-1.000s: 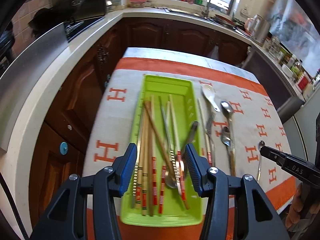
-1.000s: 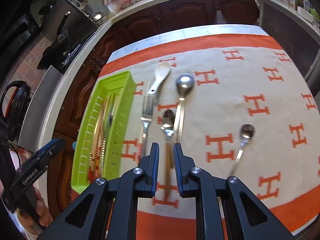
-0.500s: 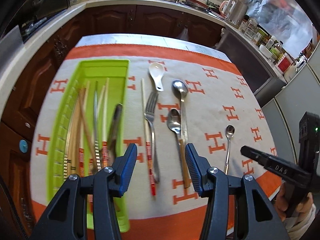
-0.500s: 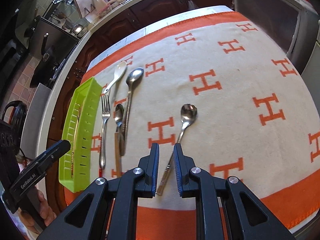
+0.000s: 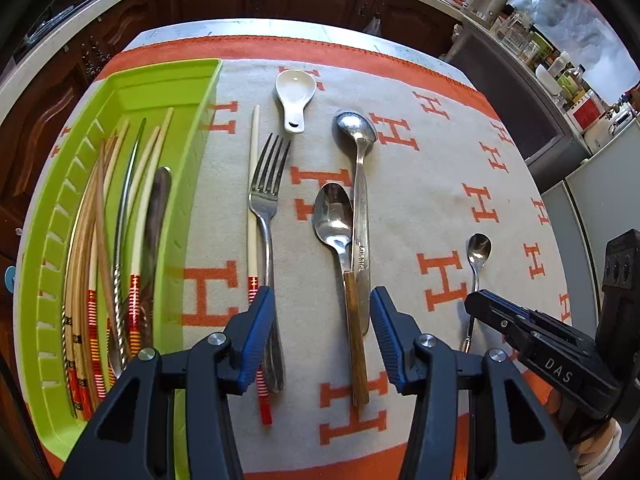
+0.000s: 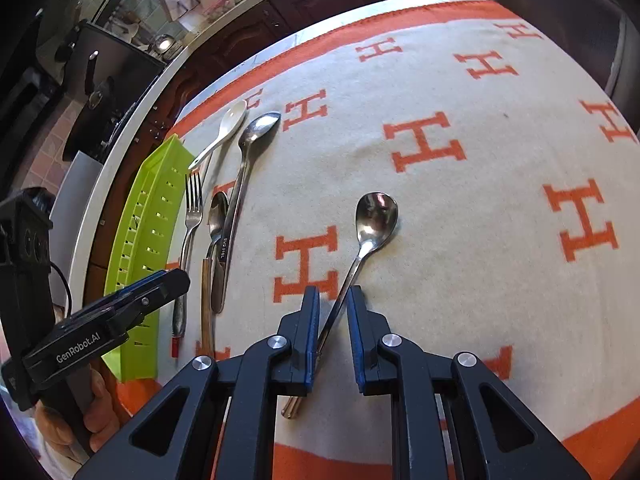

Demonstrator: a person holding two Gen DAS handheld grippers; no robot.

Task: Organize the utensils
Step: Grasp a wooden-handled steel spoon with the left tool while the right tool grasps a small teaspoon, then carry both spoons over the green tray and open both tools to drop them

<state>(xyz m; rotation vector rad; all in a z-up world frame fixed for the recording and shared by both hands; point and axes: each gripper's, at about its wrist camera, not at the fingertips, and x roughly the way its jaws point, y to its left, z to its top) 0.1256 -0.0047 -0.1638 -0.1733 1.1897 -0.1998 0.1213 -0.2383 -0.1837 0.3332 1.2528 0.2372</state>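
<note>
A green tray at the left holds several chopsticks and a dark-handled utensil. On the cloth lie a loose chopstick, a fork, a white ceramic spoon, a long steel spoon, a wood-handled spoon and a small teaspoon. My left gripper is open above the fork and spoon handles. My right gripper is narrowly open, its jaws on either side of the teaspoon's handle, just above the cloth.
The table wears a beige cloth with orange H marks and an orange border. Dark cabinets and a white counter run behind and to the left. A dark appliance stands off the right edge.
My left gripper has swung right from over the tray to over the fork and spoons. My right gripper has moved right to the teaspoon, lowered, and opened a little around its handle.
</note>
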